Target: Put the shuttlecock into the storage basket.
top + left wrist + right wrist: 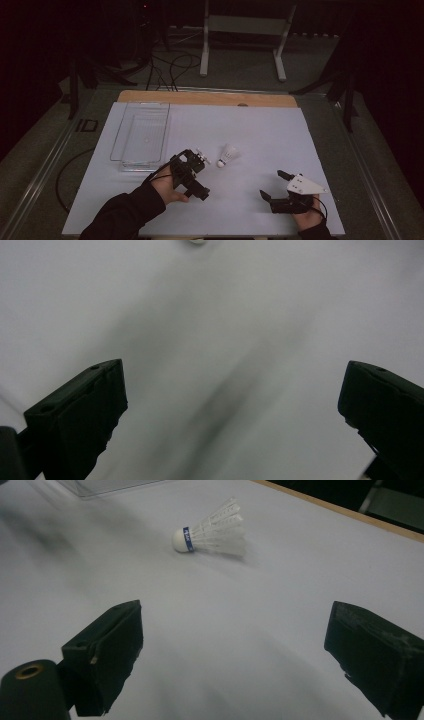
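With both sets of jaws spread wide and empty, we ease the left gripper (pixel 196 170) over the shuttlecock (pixel 226 156) lying mid-table beside it, closing gently on its cork, not its feathers.

A white shuttlecock (pixel 212 533) with a feathery, ribbed skirt and a smooth rounded cork tip, banded in blue, lies on a matt white sheet (pixel 260 135) that looks like paper or thin board. Beneath it shows the bare pale wood of the table's (pixel 205 97) far edge. A clear, glossy plastic tray (pixel 141 136) catches glints along its rim. The right gripper (pixel 235 650) carries matt black jaws, their faces slightly rough and scuffed at the edges.
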Demonstrator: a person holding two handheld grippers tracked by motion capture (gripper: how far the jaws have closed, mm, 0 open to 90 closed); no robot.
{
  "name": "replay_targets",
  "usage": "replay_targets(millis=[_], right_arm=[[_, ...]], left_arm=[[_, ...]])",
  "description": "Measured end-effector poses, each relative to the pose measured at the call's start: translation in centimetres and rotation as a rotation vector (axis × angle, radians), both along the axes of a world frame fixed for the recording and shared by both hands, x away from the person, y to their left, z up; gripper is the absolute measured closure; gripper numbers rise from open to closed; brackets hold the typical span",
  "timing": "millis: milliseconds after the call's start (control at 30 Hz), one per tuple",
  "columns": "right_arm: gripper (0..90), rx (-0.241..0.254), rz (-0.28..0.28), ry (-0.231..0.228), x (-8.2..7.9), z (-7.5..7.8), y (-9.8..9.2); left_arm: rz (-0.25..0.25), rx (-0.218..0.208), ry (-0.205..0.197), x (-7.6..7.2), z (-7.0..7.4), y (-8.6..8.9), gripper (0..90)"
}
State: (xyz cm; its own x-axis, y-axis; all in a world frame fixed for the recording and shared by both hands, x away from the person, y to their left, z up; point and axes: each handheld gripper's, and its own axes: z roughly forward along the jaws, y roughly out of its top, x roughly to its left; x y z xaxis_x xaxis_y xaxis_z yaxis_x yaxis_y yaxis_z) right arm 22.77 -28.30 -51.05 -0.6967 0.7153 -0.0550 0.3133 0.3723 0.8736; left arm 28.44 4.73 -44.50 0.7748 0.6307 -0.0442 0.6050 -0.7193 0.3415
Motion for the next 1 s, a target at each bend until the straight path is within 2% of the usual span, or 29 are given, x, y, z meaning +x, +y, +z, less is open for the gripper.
replay_targets(millis=[133, 400, 667, 800, 1000], right_arm=[[8.9, 0.003, 0.0, -0.001, 0.0, 0.0, 0.0], [9.0, 0.009, -0.001, -0.002, 0.0, 0.0, 0.0], [8.9, 0.008, -0.002, -0.005, 0.0, 0.1, -0.1], [8.9, 0.008, -0.004, -0.007, 0.0, 0.1, -0.1], [8.9, 0.006, -0.002, -0.007, -0.1, 0.1, -0.1]], left_arm=[[0.012, 0.0, 0.002, 0.5, 0.1, -0.3, 0.1], [0.002, 0.007, 0.027, 1.2, -0.1, -1.5, 0.2], [0.026, -0.017, 0.018, 2.0, -0.2, -2.4, 1.7], [0.037, -0.006, 0.002, 2.4, -0.3, -2.8, 1.7], [0.054, -0.017, 0.006, 3.0, -0.4, -3.5, 1.6]])
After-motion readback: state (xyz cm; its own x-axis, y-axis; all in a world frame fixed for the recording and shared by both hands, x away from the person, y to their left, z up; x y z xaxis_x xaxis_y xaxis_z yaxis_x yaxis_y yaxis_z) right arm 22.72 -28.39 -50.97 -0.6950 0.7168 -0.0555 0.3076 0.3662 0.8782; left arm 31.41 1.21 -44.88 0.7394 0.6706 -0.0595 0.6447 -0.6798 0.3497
